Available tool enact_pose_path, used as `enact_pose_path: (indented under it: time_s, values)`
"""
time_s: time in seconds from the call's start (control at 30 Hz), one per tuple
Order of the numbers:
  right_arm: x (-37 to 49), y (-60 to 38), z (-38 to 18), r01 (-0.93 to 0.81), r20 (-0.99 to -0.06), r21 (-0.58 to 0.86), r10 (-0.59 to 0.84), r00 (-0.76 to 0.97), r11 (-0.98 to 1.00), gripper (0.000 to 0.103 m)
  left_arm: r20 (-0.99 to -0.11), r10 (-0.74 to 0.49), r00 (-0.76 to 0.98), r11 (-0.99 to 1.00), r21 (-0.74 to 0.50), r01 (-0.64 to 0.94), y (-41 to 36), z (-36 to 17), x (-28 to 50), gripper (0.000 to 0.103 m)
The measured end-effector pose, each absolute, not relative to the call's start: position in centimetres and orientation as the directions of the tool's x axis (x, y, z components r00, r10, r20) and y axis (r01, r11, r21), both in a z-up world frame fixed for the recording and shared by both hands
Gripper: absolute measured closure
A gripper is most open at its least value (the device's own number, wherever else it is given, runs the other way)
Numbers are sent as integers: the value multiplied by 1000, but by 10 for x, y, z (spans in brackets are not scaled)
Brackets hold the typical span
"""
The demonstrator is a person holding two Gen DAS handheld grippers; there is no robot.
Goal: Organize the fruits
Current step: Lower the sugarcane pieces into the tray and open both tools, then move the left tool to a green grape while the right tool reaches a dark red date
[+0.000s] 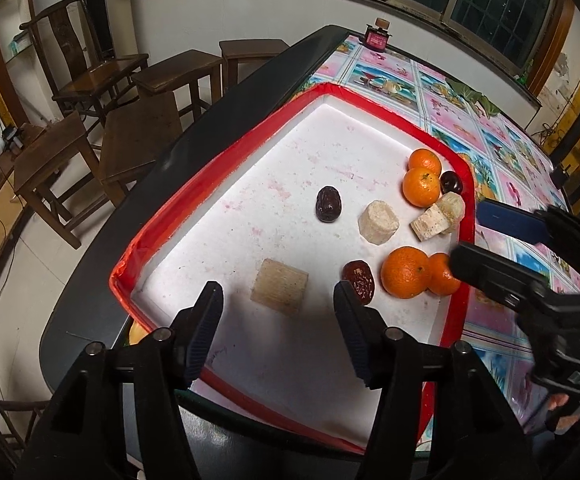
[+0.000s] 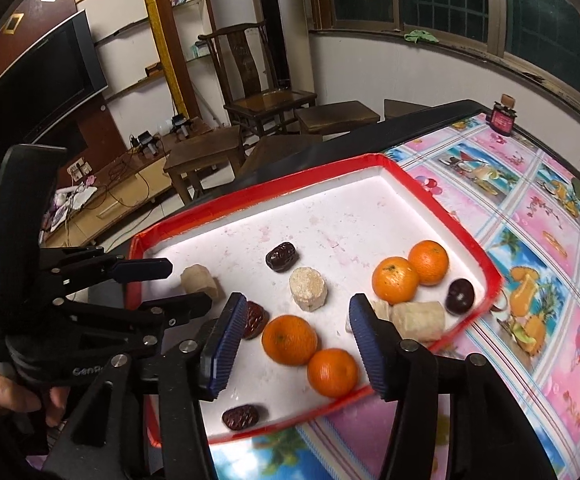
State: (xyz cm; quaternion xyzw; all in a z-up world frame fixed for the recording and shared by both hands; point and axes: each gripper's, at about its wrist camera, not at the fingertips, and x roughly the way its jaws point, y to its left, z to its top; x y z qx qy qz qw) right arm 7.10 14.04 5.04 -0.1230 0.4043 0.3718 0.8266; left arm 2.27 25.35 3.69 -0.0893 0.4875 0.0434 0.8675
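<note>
- Left tongs (image 1: pixel 278 300): jaws wide apart, nothing between the pads, held over the near end of the tray (image 1: pixel 210 168).
- A pale cane block (image 1: pixel 280 286) lies on the tray floor in the gap between those jaws, at 12 o'clock from them; whether they touch it cannot be told.
- A wrinkled red date (image 1: pixel 360 286) sits just beside the right-hand pad, at 1 o'clock.
- Right tongs (image 2: pixel 296 326): jaws also spread, gripping nothing, hovering over the tray's near side.
- Two oranges (image 2: pixel 290 340) lie side by side in the gap between those jaws, touching each other.
- At 10 o'clock from the right tongs a date is partly hidden behind the left-hand pad; at 7 o'clock another date (image 2: pixel 241 417) lies near the tray's rim.
- At 12 o'clock stands a round cane piece (image 2: pixel 308 288), with a dark date (image 2: pixel 282 257) beyond it.
- At 1 o'clock two more oranges (image 2: pixel 396 280) touch; below them lie two cane chunks (image 2: pixel 418 320) and a dark round fruit (image 2: pixel 460 295) near the red rim.
- The tray is white inside with a red rim and rests on a surface (image 2: pixel 530 240) covered by a fruit-patterned cloth.
- At the far end of the surface stands a small dark jar (image 2: pixel 502 118).
</note>
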Motion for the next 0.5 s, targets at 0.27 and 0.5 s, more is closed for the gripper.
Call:
enact_pose_path:
  time_s: [0.27, 0.5]
  values:
    - [36, 109, 85, -718, -702, 143, 581, 412, 682, 27, -851, 24, 524, 984, -74, -165, 237, 44, 19, 34]
    - [10, 77, 99, -722, -692, 152, 594, 410, 675, 19, -837, 51, 544, 989, -32, -142, 217, 55, 9, 28]
